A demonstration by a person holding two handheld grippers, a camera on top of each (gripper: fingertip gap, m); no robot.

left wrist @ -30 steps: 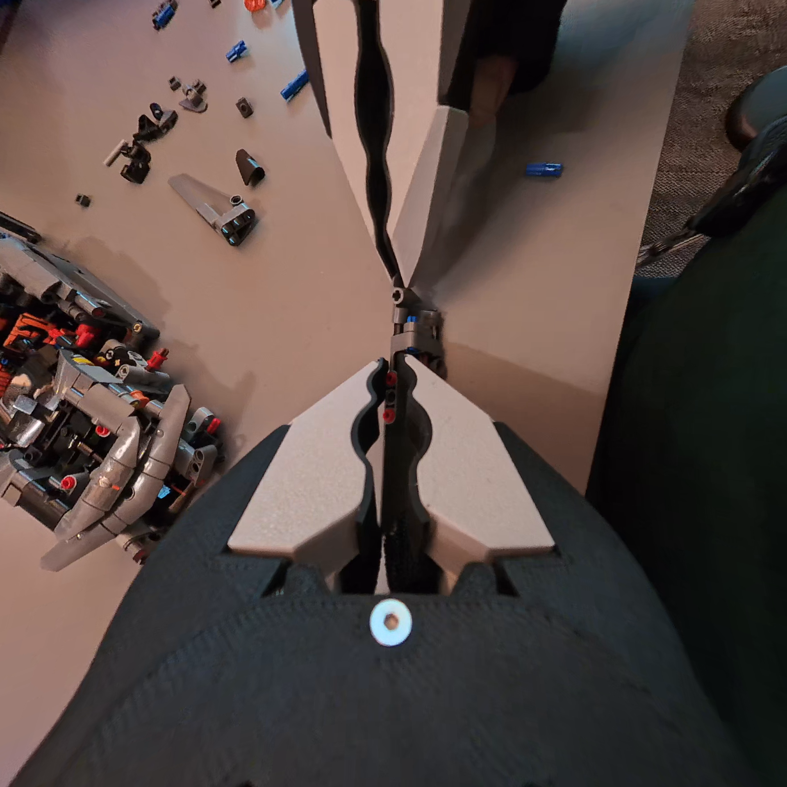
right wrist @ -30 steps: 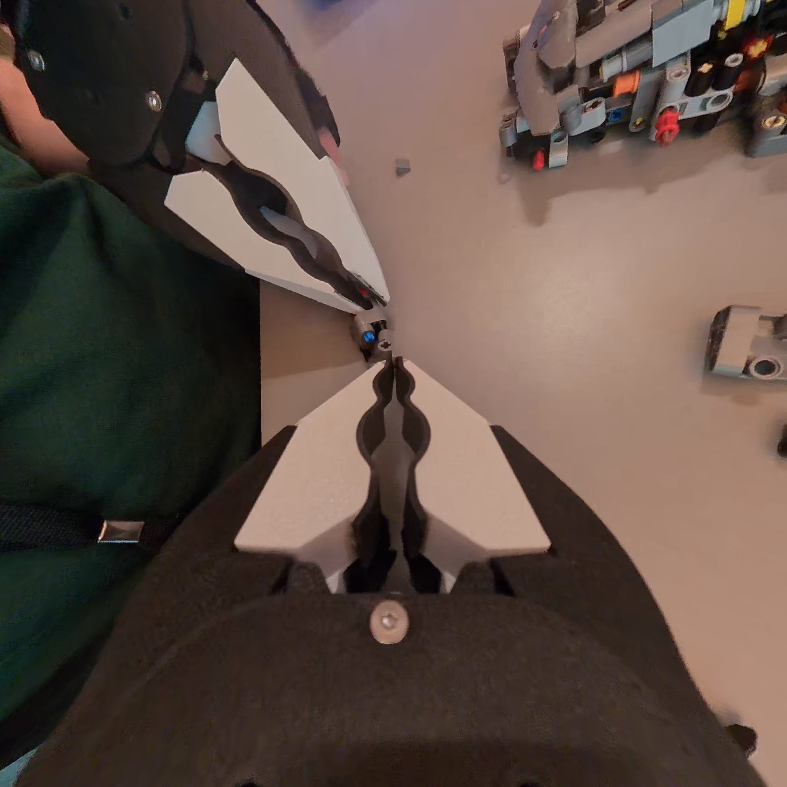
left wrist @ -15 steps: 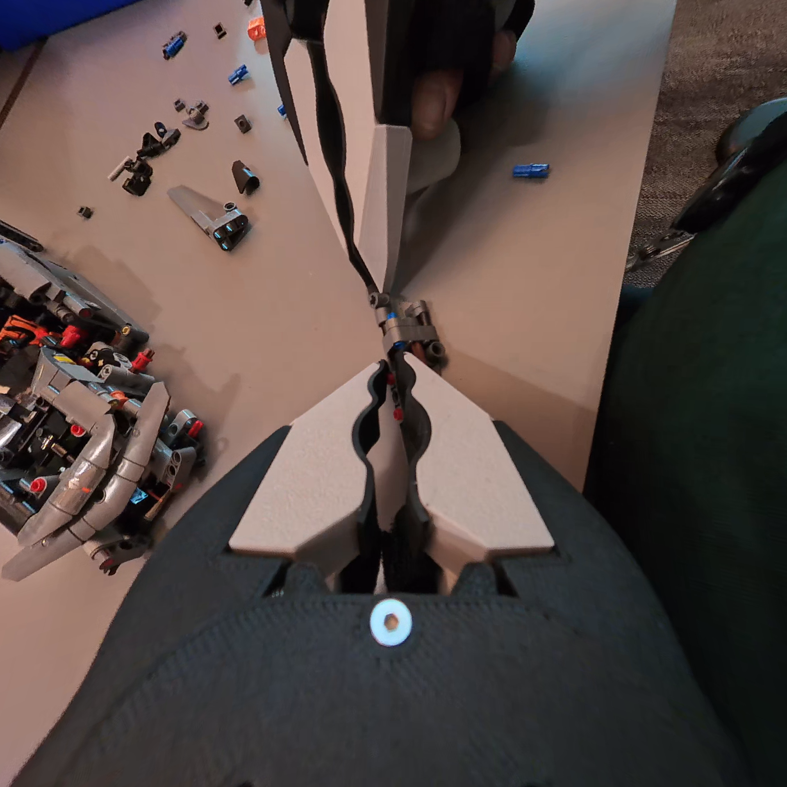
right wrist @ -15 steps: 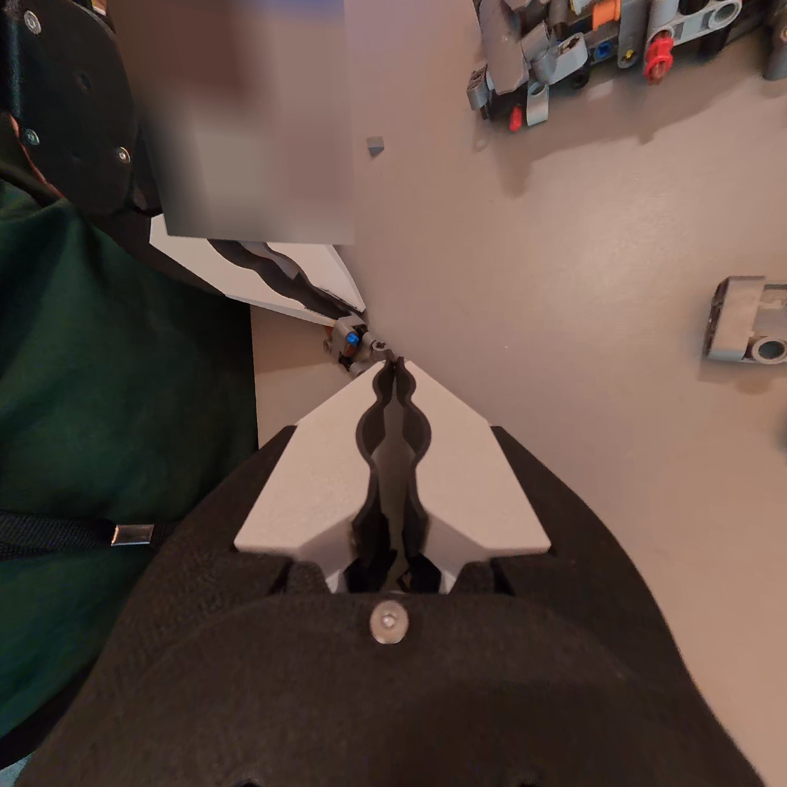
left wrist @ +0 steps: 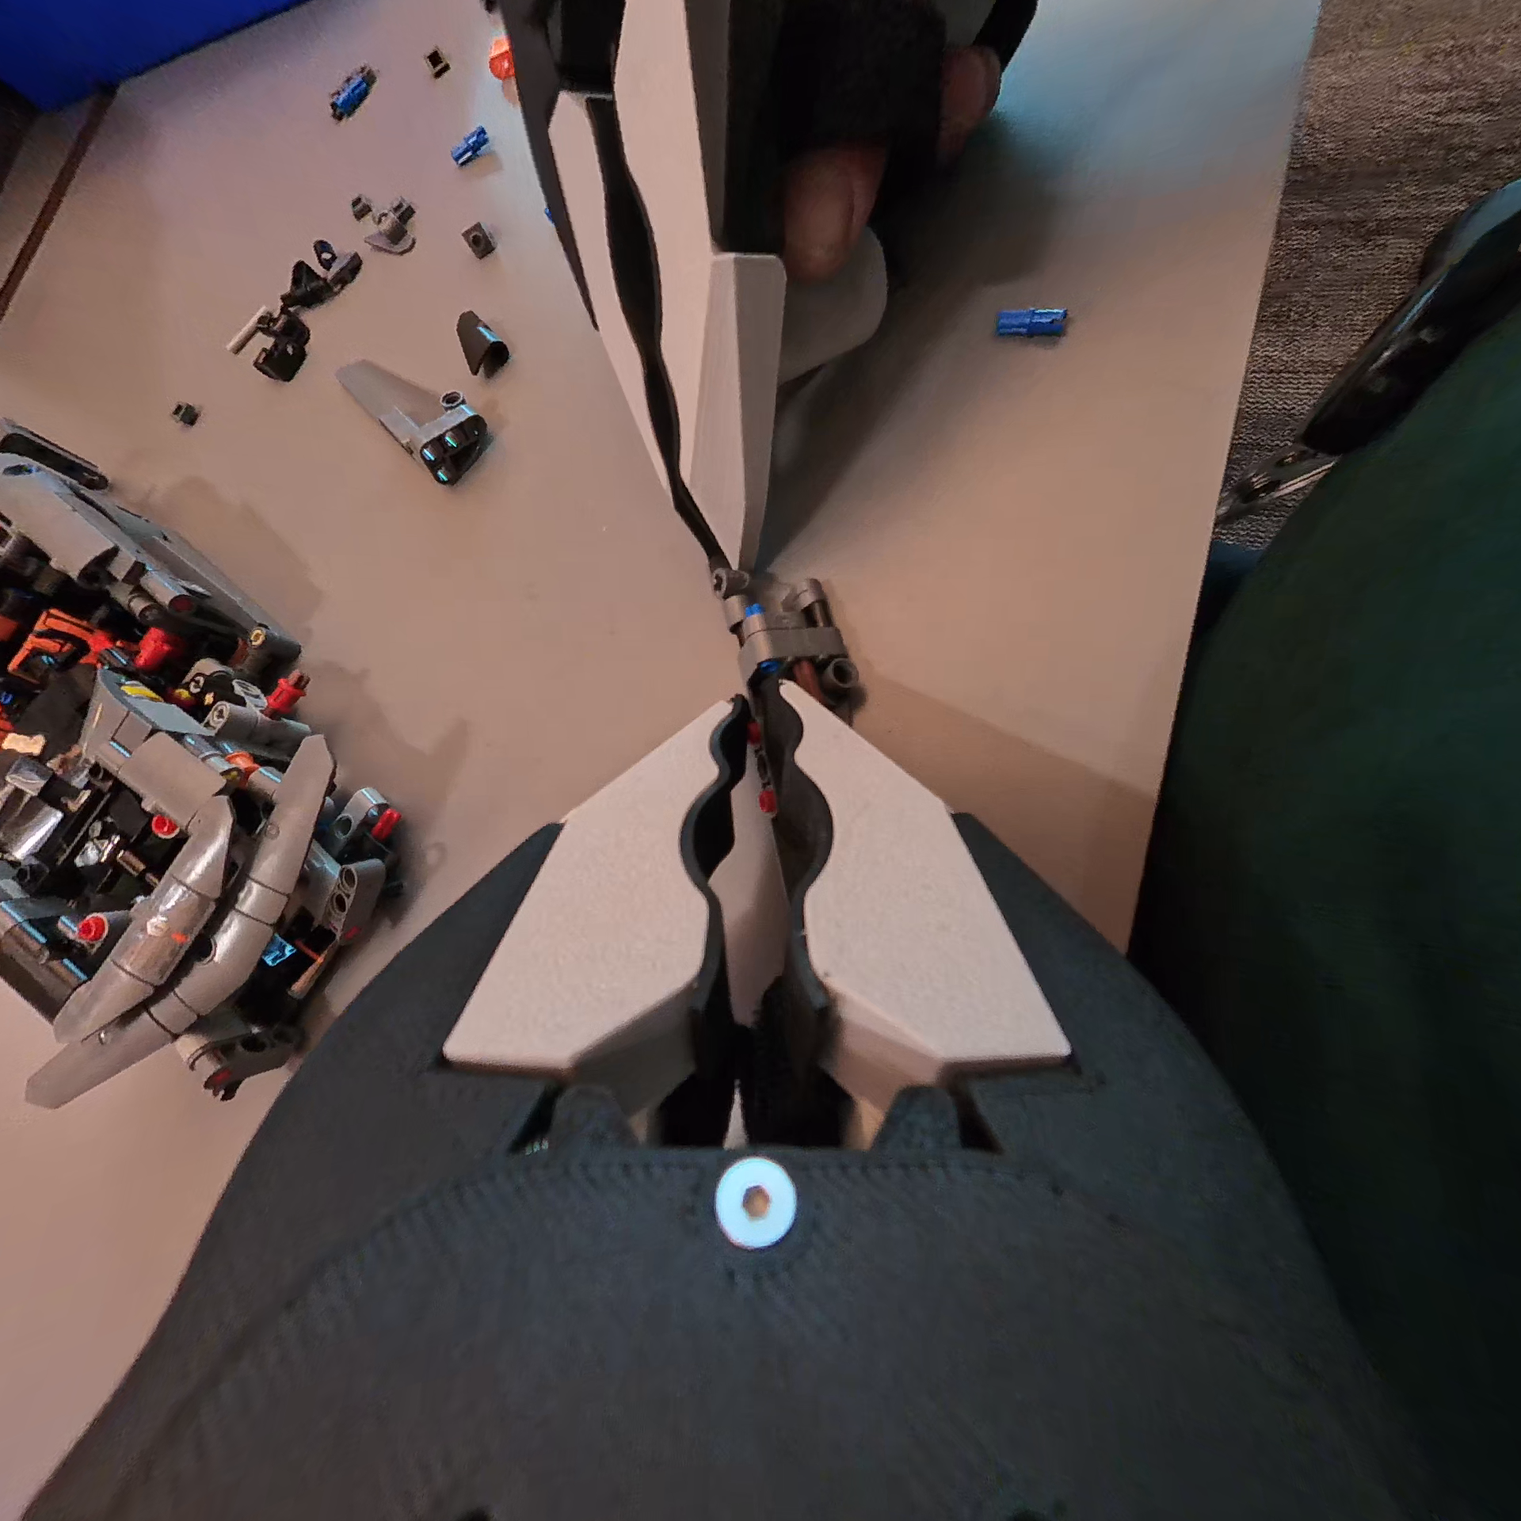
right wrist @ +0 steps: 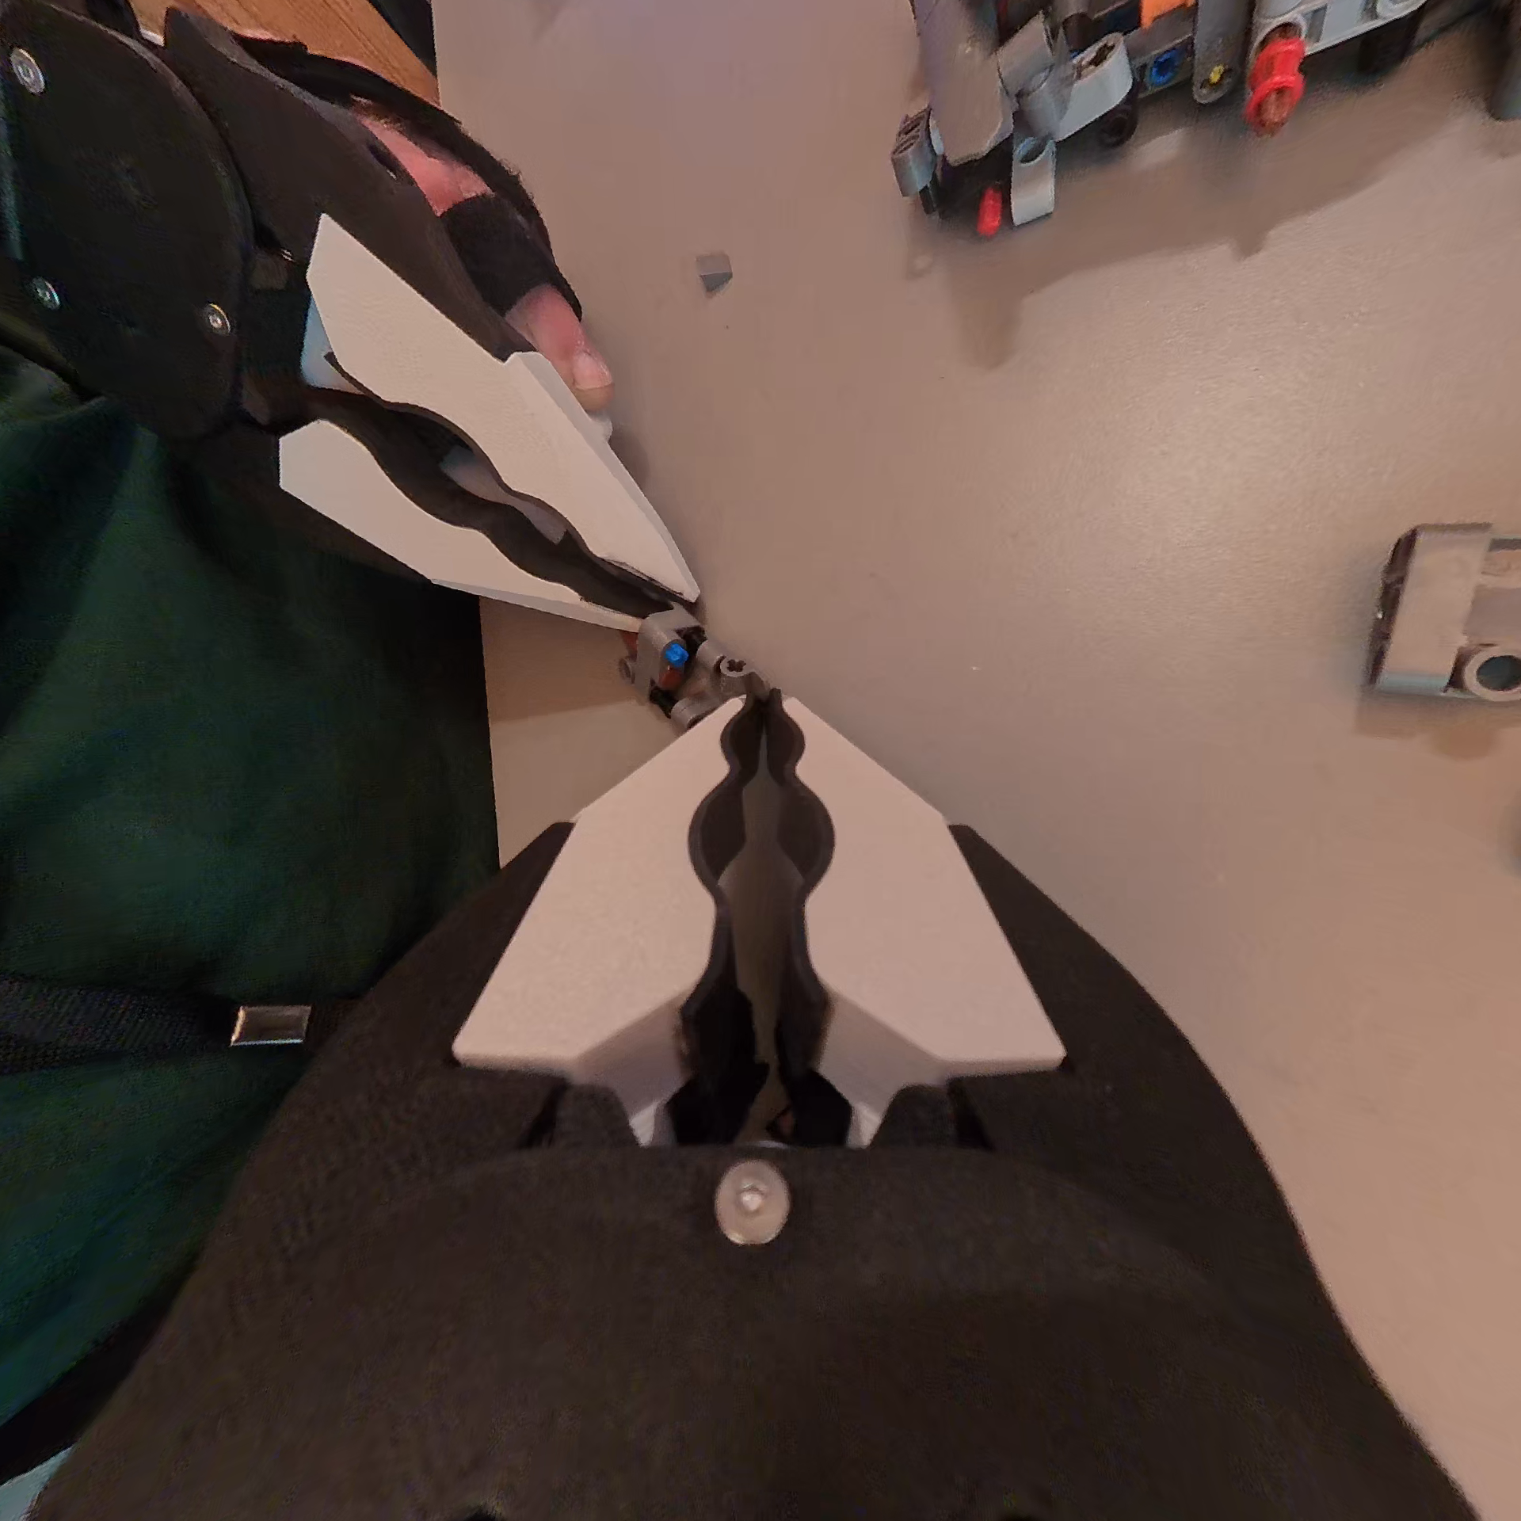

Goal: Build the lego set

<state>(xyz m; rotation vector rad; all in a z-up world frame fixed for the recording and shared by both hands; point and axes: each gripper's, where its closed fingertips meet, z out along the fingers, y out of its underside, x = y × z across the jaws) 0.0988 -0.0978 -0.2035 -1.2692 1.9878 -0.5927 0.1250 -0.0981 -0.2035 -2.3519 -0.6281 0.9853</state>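
Note:
A small grey subassembly (left wrist: 782, 630) with blue and red pins hangs in the air between my two grippers, near the table's front edge. My left gripper (left wrist: 761, 704) is shut on its near end. My right gripper (right wrist: 761, 700) is shut on a small grey connector (right wrist: 732, 667) at its other end; it also shows in the left wrist view (left wrist: 732, 568), coming in from above. The subassembly also shows in the right wrist view (right wrist: 671, 658), with my left gripper (right wrist: 675, 605) on it. The large grey vehicle model (left wrist: 156, 790) sits on the table (left wrist: 510, 593) to the left.
Loose pieces lie on the table: a grey panel with a black connector (left wrist: 411, 420), a black curved part (left wrist: 481, 341), blue pins (left wrist: 1029, 321), a grey block (right wrist: 1448, 613). The table's edge (left wrist: 1185, 683) and a person's green clothing (left wrist: 1358, 823) are close. Only a small space, under 4 cm, lies between the two pairs of fingers. From the right gripper's tips to the grey block (right wrist: 1448, 613) is close to 11 cm. Seen from the left wrist view (left wrist: 441, 423) as well.
The held subassembly has tilted and turned a little between the two grippers. The left wrist view has pulled back slightly from the model. Both grippers stay shut.

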